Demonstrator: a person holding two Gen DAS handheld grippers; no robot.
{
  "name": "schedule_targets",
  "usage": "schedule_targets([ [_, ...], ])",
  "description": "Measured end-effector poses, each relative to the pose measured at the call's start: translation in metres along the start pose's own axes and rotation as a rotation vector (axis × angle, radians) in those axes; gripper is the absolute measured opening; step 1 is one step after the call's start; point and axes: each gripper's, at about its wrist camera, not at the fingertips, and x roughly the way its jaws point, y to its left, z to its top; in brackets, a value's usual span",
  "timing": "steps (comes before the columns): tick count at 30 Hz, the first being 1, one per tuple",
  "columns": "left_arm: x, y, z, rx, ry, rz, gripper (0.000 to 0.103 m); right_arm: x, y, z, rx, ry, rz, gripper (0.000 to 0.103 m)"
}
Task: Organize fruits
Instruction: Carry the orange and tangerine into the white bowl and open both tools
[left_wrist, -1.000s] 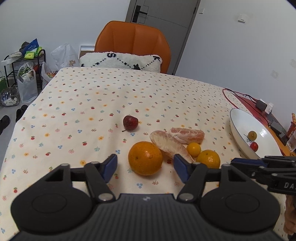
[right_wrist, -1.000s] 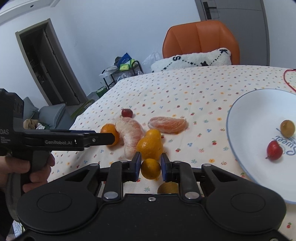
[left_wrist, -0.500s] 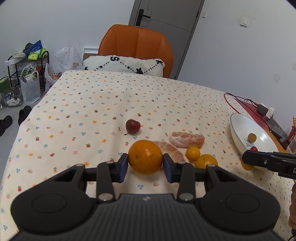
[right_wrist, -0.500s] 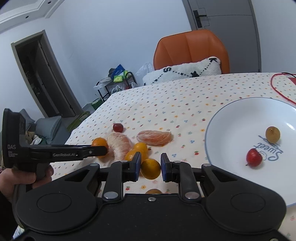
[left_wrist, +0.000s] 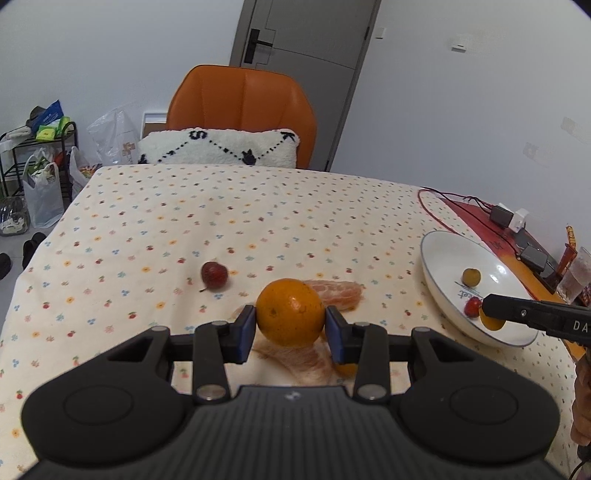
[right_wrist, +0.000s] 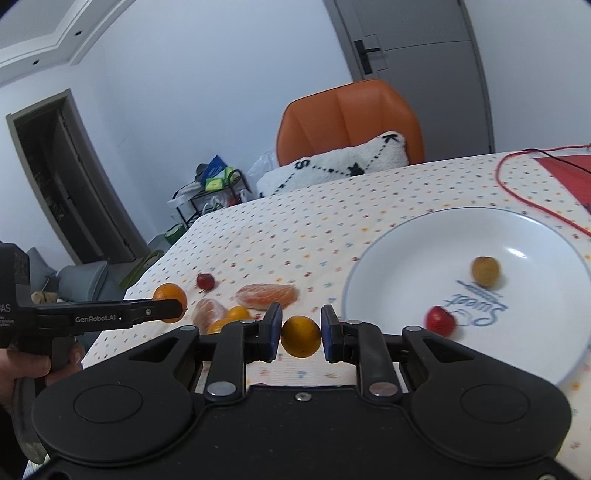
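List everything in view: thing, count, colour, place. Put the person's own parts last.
Large orange: 1, orange, clamped in the left hand-held gripper.
Small orange: 1, orange, clamped in the right hand-held gripper beside the plate.
Plate: 1, white with a blue rim, right side of the table.
Fruits on plate: 2, one red, one yellow-brown.
Red fruit: 1, dark red, on the tablecloth.
Peeled segments: 2, pinkish orange, far one, near one under the left hand-held gripper.
Loose small oranges: 2, orange, by the segments.
Tablecloth: 1, cream, dotted.
Chair: 1, orange, with a white cushion.
Left hand-held gripper: black, blue pads.
Right hand-held gripper: black, blue pads.
Hand: 1, on the left handle.
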Motion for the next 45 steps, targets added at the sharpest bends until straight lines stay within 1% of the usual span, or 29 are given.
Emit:
schedule_targets([
  [15,0.016,-0.050,0.007,0.081,0.005,-0.087,0.039,-0.027,-0.041,-0.004,0.067,-0.049,-0.096,0.021],
  [21,0.025,-0.070,0.008,0.093,0.018,-0.140,0.039,-0.035,-0.053,-0.008,0.082,-0.059,-0.134,0.021],
  [27,0.029,-0.093,0.010,0.129,0.017,-0.184,0.039,-0.043,-0.062,-0.009,0.096,-0.073,-0.169,0.021],
  [28,0.031,-0.097,0.011,0.136,0.019,-0.189,0.039,-0.044,-0.064,-0.009,0.099,-0.074,-0.173,0.023],
  [29,0.032,-0.099,0.011,0.141,0.021,-0.193,0.039,-0.046,-0.065,-0.010,0.101,-0.079,-0.178,0.028],
  [33,0.038,-0.110,0.011,0.159,0.031,-0.211,0.039,-0.050,-0.069,-0.011,0.109,-0.085,-0.182,0.029],
  [37,0.042,-0.120,0.011,0.176,0.040,-0.230,0.039,-0.053,-0.072,-0.015,0.119,-0.079,-0.189,0.033],
  [42,0.047,-0.134,0.012,0.198,0.047,-0.252,0.039,-0.057,-0.074,-0.019,0.128,-0.075,-0.193,0.035],
  [45,0.050,-0.139,0.013,0.202,0.050,-0.256,0.039,-0.060,-0.075,-0.020,0.130,-0.079,-0.197,0.040],
])
